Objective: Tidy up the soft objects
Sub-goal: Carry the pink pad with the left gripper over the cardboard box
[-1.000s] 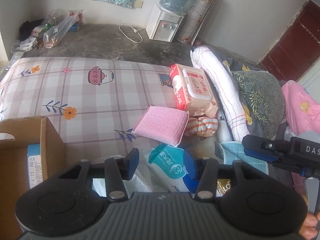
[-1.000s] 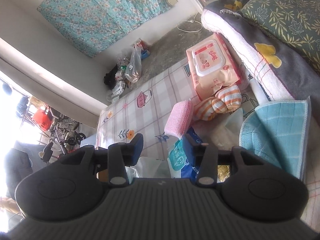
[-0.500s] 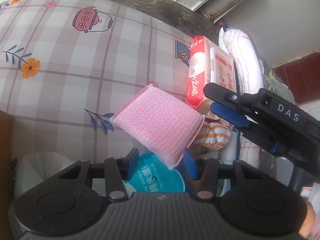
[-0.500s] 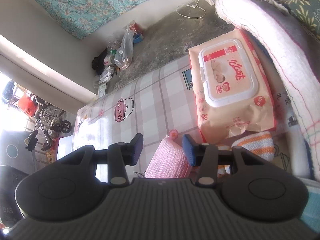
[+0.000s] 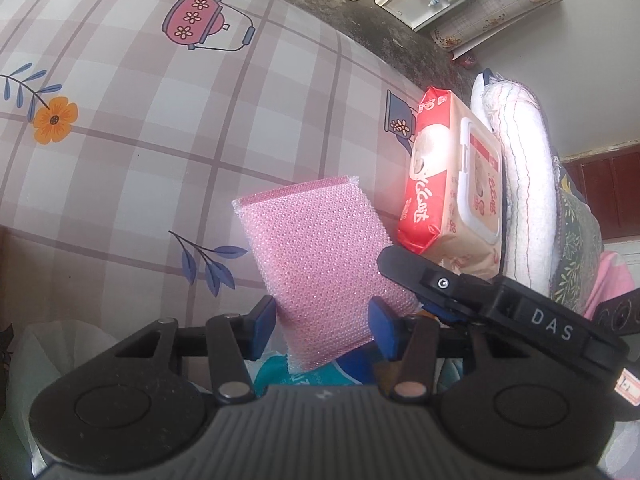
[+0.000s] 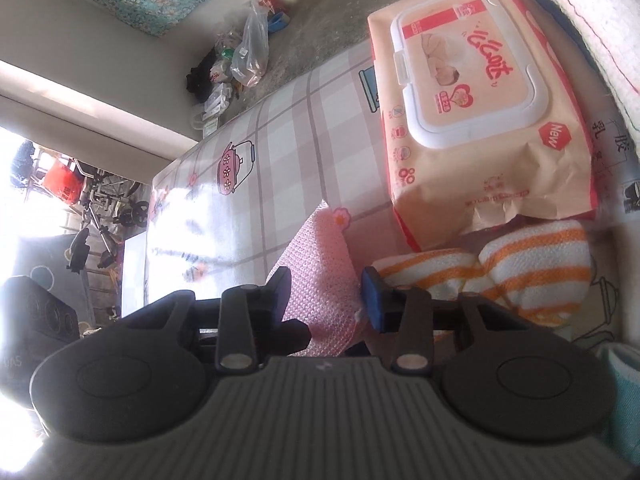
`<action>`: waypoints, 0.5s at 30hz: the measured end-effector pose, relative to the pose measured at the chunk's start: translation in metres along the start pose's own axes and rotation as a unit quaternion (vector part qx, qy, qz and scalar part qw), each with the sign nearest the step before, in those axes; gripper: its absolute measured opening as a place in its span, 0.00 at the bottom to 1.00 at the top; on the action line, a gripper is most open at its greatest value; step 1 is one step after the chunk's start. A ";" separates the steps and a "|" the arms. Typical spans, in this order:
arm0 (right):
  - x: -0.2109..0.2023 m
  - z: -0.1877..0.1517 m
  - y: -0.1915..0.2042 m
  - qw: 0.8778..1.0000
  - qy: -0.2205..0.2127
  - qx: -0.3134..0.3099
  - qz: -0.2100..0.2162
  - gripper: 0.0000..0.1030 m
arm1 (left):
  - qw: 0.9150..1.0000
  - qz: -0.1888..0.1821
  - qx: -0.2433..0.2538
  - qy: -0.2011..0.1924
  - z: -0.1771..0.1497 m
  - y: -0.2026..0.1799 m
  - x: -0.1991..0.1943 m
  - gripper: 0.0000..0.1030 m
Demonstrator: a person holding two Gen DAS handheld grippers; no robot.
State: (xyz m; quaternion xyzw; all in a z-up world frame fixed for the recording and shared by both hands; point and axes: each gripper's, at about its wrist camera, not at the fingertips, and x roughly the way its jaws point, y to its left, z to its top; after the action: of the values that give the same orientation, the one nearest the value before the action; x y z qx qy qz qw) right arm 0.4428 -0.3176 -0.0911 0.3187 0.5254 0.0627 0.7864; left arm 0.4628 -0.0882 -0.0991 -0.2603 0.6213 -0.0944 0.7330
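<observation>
Object: flat pink mesh-covered scouring sponge [image 5: 320, 264], near the checked tablecloth's [image 5: 160, 140] right edge.
Handling: likely light, squashy, rough-textured.
Hold: its thin side edges.
Left gripper [image 5: 322, 320]: half-open, straddling it.
Right gripper [image 6: 326, 294]: jaws just narrowing around it, contact unclear.

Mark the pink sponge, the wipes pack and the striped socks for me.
pink sponge [image 5: 316, 256]: left wrist view, middle of its textured face.
wipes pack [image 6: 472, 76]: right wrist view, on the white flip lid.
striped socks [image 6: 536, 268]: right wrist view, on the right-hand orange-and-white bundle.
</observation>
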 end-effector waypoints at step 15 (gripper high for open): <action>-0.075 -0.041 0.033 0.998 -0.039 -0.007 0.045 0.28 | 0.994 -0.032 0.066 -0.079 -0.034 -0.019 -0.095 0.47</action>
State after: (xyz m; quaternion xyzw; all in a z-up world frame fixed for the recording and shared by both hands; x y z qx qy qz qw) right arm 0.3821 -0.3058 -0.0233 0.3389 0.4789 0.0897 0.8048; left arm 0.4139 -0.0693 -0.0112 -0.2374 0.5452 -0.1376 0.7921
